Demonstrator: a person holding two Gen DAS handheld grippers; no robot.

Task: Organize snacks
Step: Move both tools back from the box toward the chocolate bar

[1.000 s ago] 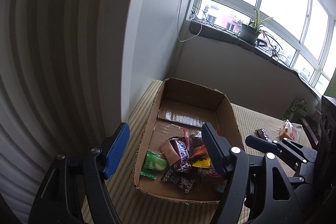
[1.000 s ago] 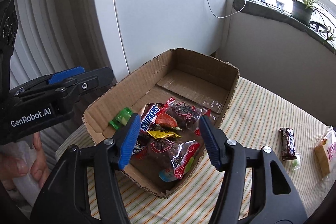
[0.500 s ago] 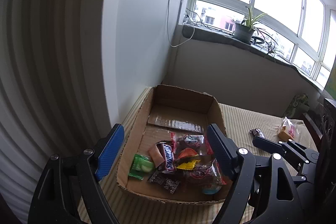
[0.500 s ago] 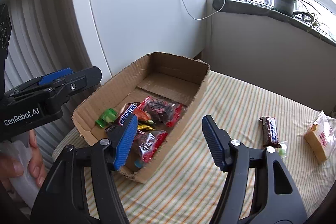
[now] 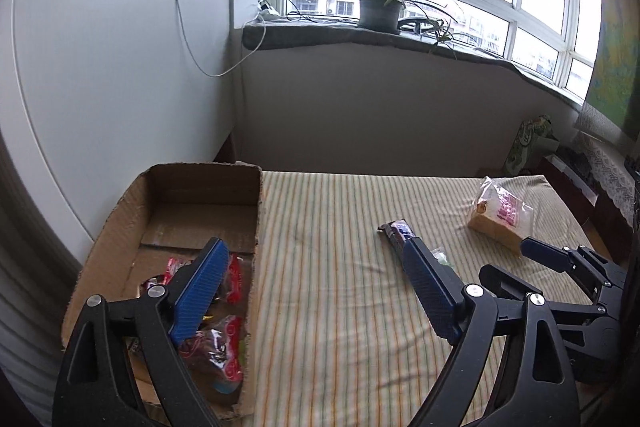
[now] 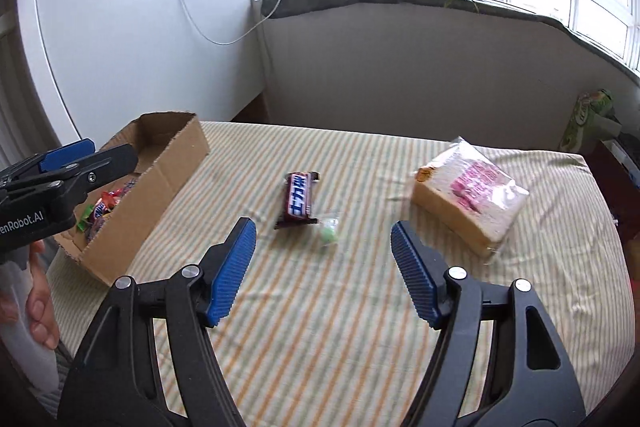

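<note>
Grippers now off snack-filled cardboard box (image 6: 160, 183)

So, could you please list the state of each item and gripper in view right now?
Cardboard box: open-topped, partly filled with wrapped snacks.
Chocolate bar: lying flat on the striped cloth, outside the box.
Green candy: loose on the cloth beside the bar.
Bagged bread: sealed, resting on the cloth, outside the box.
Left gripper: empty, its jaws have just been opening.
Right gripper: empty, its jaws have just been opening.
</note>
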